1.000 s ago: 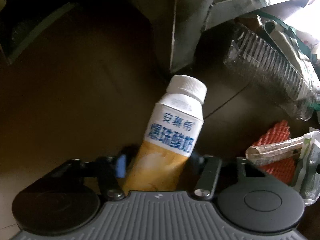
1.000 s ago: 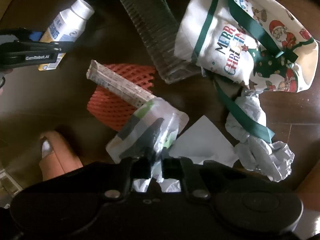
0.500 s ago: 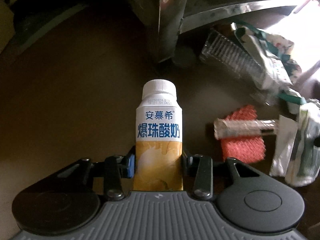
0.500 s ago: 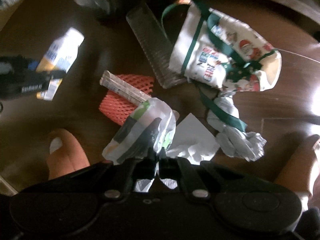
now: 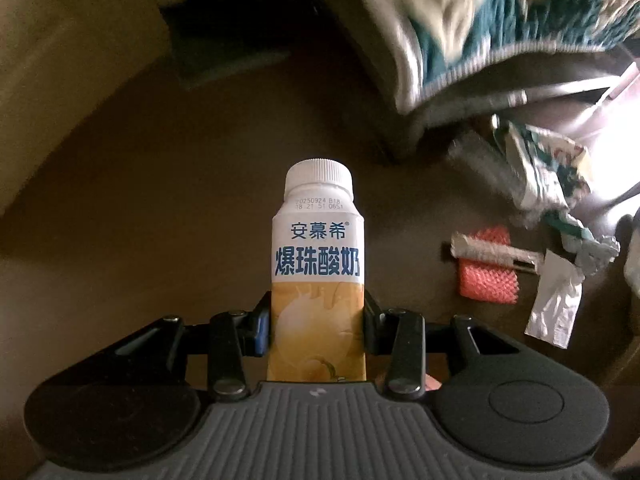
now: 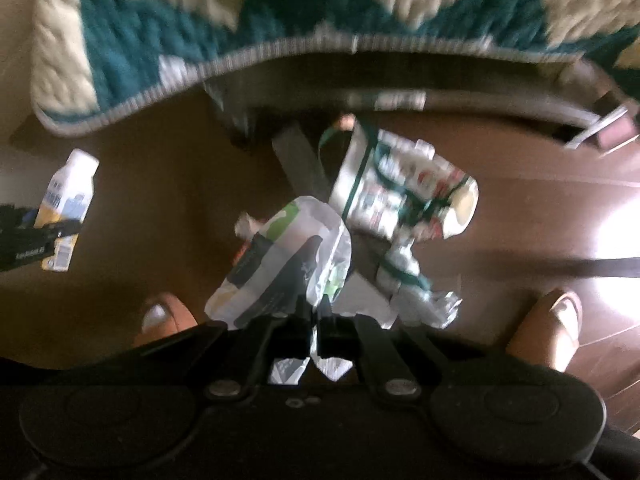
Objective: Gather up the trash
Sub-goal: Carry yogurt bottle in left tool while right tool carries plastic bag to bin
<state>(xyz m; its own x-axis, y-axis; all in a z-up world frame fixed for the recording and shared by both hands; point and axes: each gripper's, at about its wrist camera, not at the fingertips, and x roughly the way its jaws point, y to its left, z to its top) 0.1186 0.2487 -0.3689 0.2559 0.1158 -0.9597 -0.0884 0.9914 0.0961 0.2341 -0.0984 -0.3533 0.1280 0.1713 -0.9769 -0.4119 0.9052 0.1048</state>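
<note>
My left gripper (image 5: pixel 317 320) is shut on a white and yellow yogurt drink bottle (image 5: pixel 318 276) with a white cap, held upright above the dark floor; the bottle also shows at the left of the right wrist view (image 6: pixel 66 216). My right gripper (image 6: pixel 314 312) is shut on a crumpled clear plastic wrapper (image 6: pixel 288 256) with green and black print, lifted off the floor. On the floor lie a red foam net (image 5: pixel 488 268) with a paper roll (image 5: pixel 492 250) on it, a white paper scrap (image 5: pixel 554 308), a Christmas print bag (image 6: pixel 404 192) and crumpled foil (image 6: pixel 424 300).
A cream and teal blanket (image 6: pixel 280 12) hangs over furniture at the top of both views. A ribbed clear plastic tray (image 6: pixel 304 160) lies by the Christmas bag. Two bare feet (image 6: pixel 544 328) stand on the brown wooden floor (image 6: pixel 520 216) near my right gripper.
Both grippers have risen away from the floor, so the trash pile looks smaller. The bottle went from tilted to upright. The wrapper has lifted clear of the red net.
</note>
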